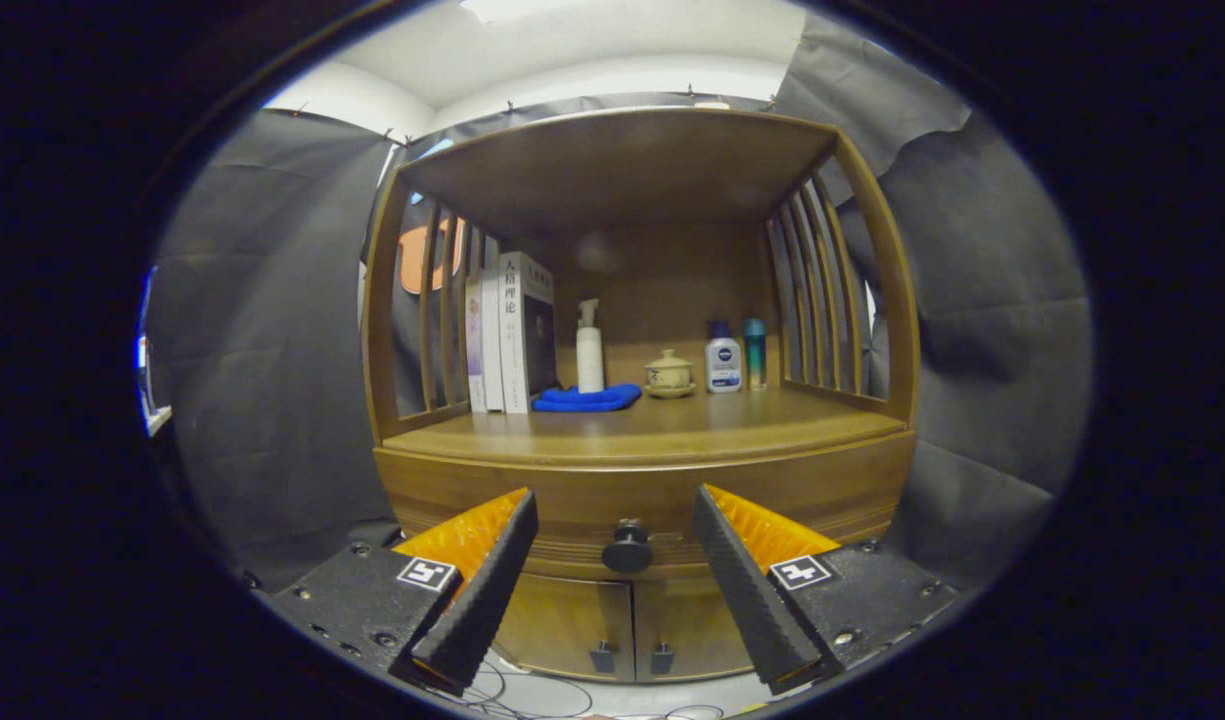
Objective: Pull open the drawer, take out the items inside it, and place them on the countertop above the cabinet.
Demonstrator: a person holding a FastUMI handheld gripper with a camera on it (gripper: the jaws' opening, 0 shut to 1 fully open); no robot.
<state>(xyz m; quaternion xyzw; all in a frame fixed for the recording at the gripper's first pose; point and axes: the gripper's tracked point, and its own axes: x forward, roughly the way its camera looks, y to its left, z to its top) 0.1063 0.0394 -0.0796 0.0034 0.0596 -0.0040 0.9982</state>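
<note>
Warm brown wood makes up the cabinet (642, 470), seen head-on from the gripper's own camera. On its countertop (672, 425), from left to right, stand a row of upright books (507, 335), a folded blue cloth (587, 399) with a white pump bottle (589, 350) just behind it, a small lidded teacup (669, 373), a white lotion bottle (722, 358) and a slim teal bottle (755, 352). Below the countertop the drawer (632, 500) sits fully closed, so its contents are hidden. Its round dark knob (627, 549) lies just ahead of the gripper (614, 500), between the two fingers, which are spread wide and touch nothing. Under the drawer are two small cabinet doors (627, 625). The step in hand appears to be reaching for the knob. To do it well, keep the knob centred between the fingers, advance straight, close behind its head, then pull level and straight back.
</note>
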